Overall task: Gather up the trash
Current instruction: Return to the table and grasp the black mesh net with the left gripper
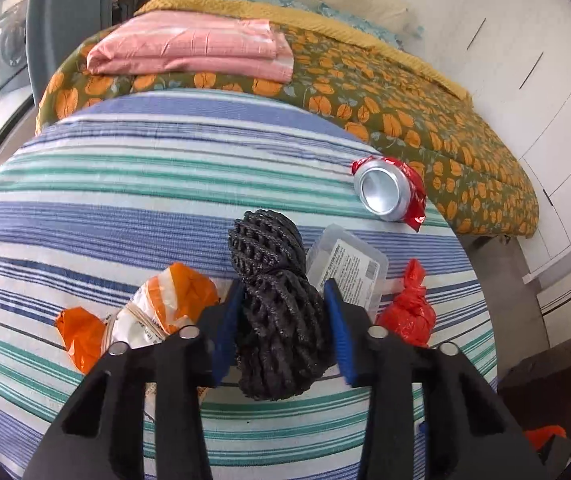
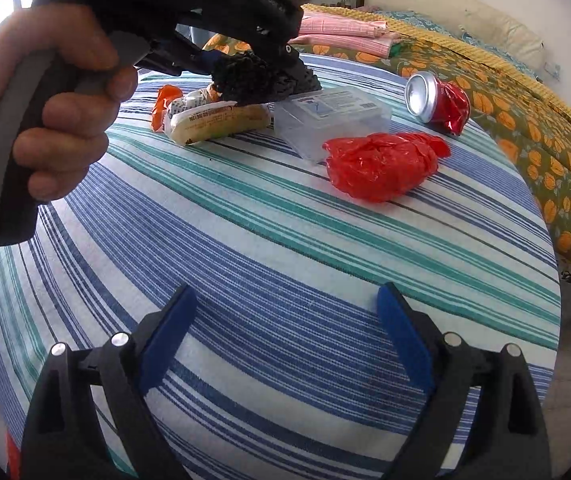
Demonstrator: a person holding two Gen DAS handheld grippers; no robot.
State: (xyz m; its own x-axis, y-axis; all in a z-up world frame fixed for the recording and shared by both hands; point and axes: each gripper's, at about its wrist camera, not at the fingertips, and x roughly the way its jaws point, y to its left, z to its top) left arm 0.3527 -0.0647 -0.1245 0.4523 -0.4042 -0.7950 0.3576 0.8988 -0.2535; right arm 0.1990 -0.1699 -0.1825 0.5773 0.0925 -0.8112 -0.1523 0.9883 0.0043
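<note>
Trash is mostly uncollected on the striped cloth (image 2: 285,240): the red bag bundle (image 2: 381,164), orange-and-white wrapper (image 2: 213,120), clear plastic box (image 2: 331,116) and crushed can (image 2: 437,104) lie untouched. Your left gripper (image 1: 283,320) pinches the black foam net (image 1: 277,300), seemingly just above the cloth. Your right gripper (image 2: 285,336) hangs spread and empty.

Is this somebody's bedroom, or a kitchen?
Most likely a bedroom. A bed with an orange-flowered quilt holds folded pink bedding and a pillow by the wall. In front, a striped cloth has trash on it, like a crushed red can.
</note>
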